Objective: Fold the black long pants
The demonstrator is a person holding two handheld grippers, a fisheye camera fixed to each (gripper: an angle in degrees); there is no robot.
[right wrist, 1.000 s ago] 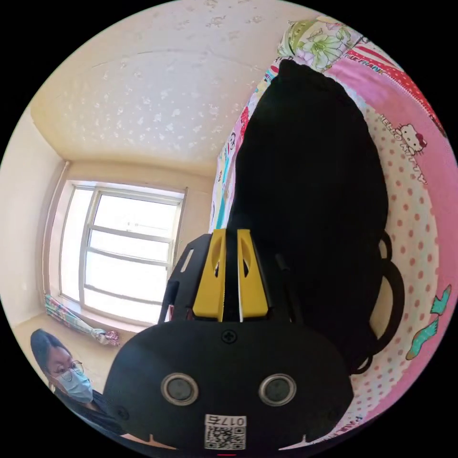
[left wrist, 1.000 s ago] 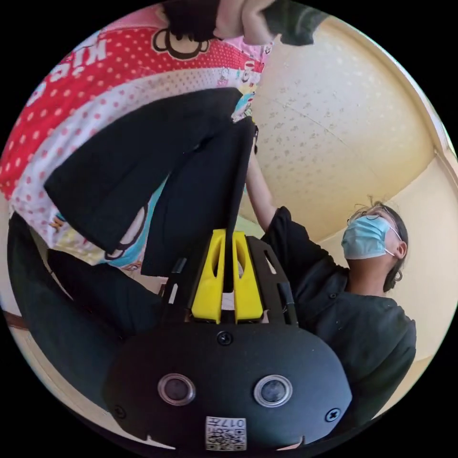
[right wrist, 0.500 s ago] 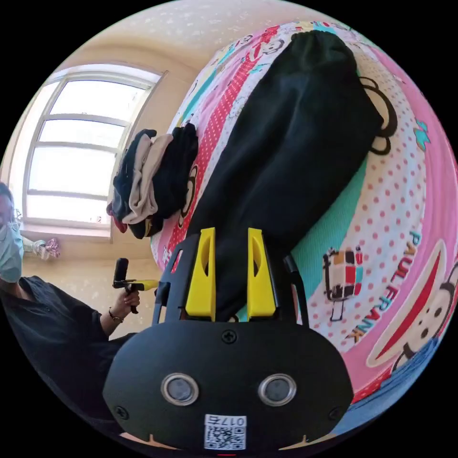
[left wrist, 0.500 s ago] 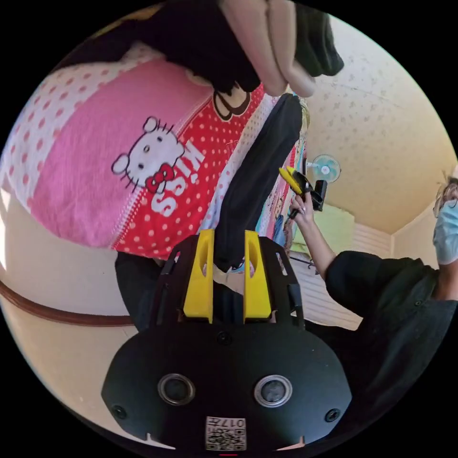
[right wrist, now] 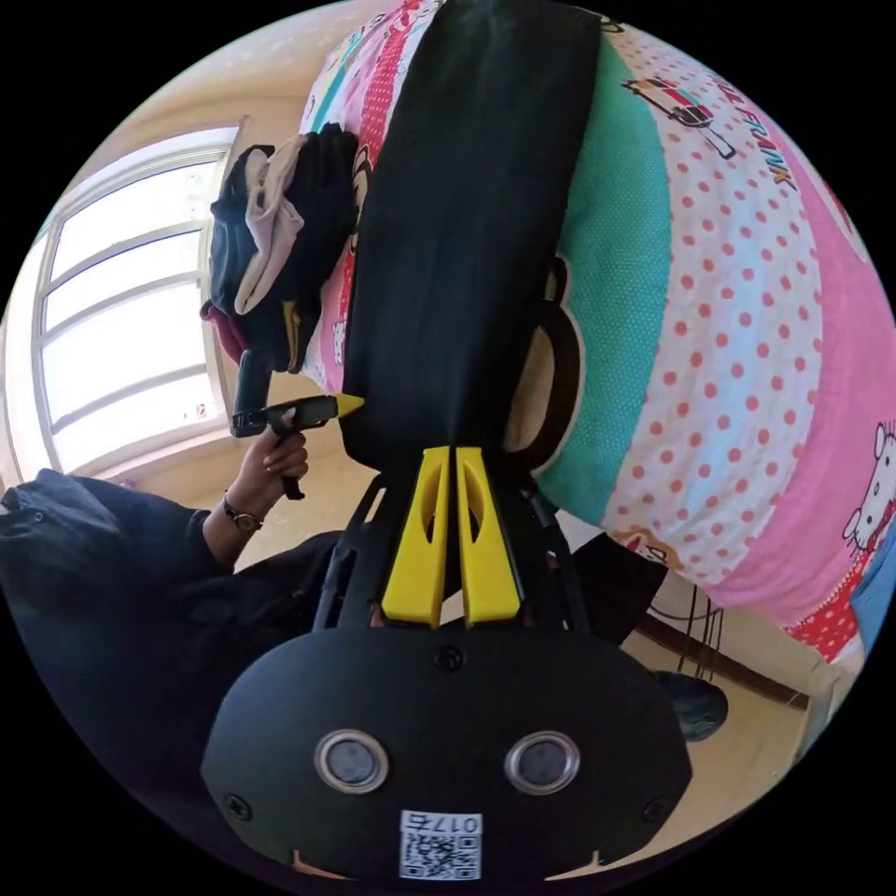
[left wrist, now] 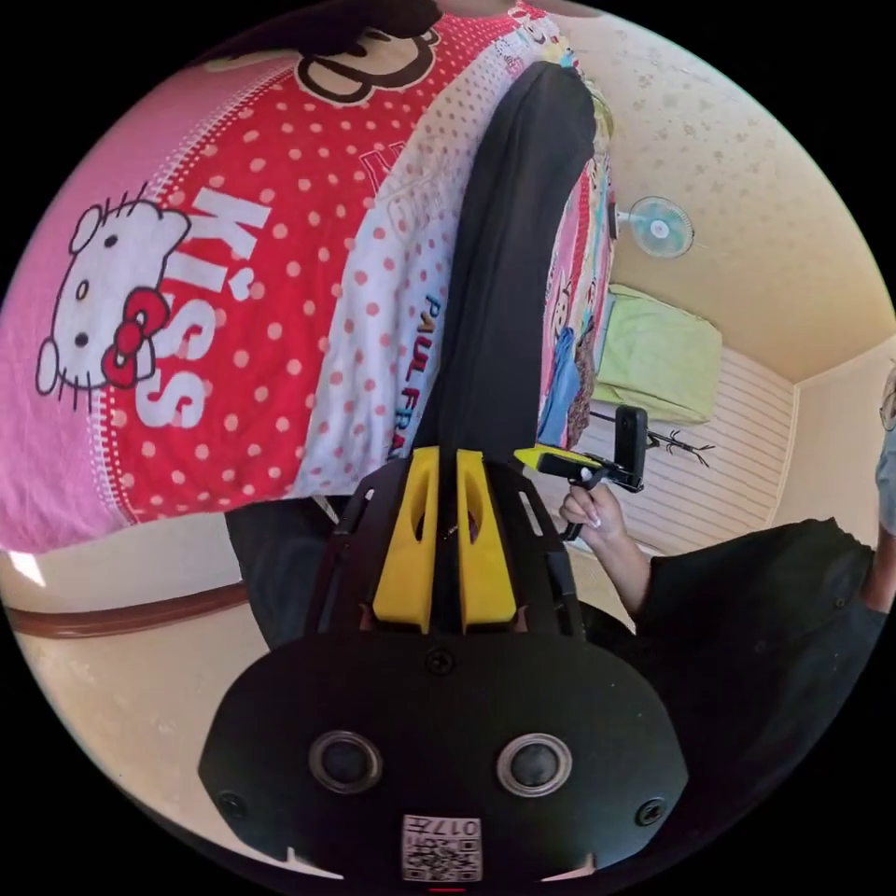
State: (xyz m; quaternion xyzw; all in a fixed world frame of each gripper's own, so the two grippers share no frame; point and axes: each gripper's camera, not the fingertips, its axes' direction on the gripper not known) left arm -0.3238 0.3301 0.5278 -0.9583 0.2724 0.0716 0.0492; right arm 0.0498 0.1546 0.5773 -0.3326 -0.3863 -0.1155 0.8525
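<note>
The black long pants [left wrist: 509, 280] lie as a long narrow strip on the cartoon-print bed cover [left wrist: 280, 280], running away from me. In the left gripper view, my left gripper [left wrist: 444, 459] is shut on their near end. The right gripper [left wrist: 546, 459], held in a hand [left wrist: 588, 509], pinches the neighbouring corner. In the right gripper view, the pants [right wrist: 467, 233] stretch up from my right gripper [right wrist: 446, 455], which is shut on their near edge. The left gripper [right wrist: 322, 407] grips the pants' left corner there.
A pile of dark and beige clothes [right wrist: 275, 247] sits on the bed beside the pants, toward the window [right wrist: 112, 345]. A person in a dark top [left wrist: 747, 635] stands close. A fan [left wrist: 658, 224] and a green-covered object [left wrist: 658, 355] stand beyond the bed.
Both pairs of jaws stood apart around the pants half a second ago and have now shut on the near end. The pants now lie flatter and straighter on the bed. Both cameras swung.
</note>
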